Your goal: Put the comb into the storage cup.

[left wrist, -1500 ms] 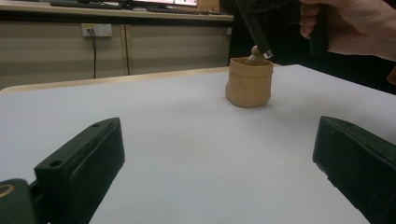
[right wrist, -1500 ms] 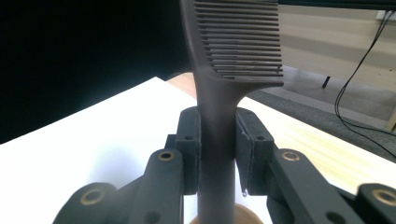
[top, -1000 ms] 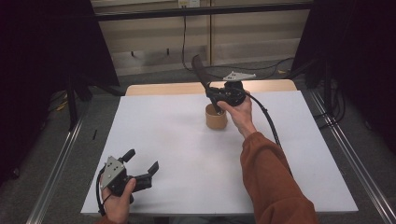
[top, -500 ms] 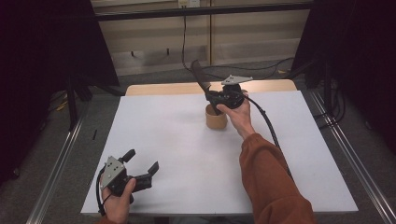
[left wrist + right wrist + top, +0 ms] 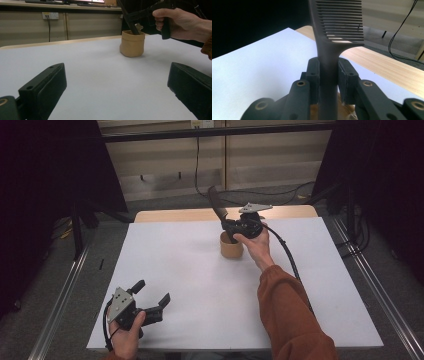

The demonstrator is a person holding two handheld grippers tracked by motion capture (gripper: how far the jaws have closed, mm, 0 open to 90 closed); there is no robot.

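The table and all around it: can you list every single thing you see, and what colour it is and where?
comb: one, black, handle clamped in the right tool, its lower end in the cup
cup: one, tan, far middle of the table
table: one, white top with a wooden far edge
socket: one, white, on the wall behind
right tool: one, black, above the cup, shut on the comb
left tool: one, black, near left corner, open
hands: two, one holding the right tool, one holding the left tool
sleeve: one, rust orange, right arm
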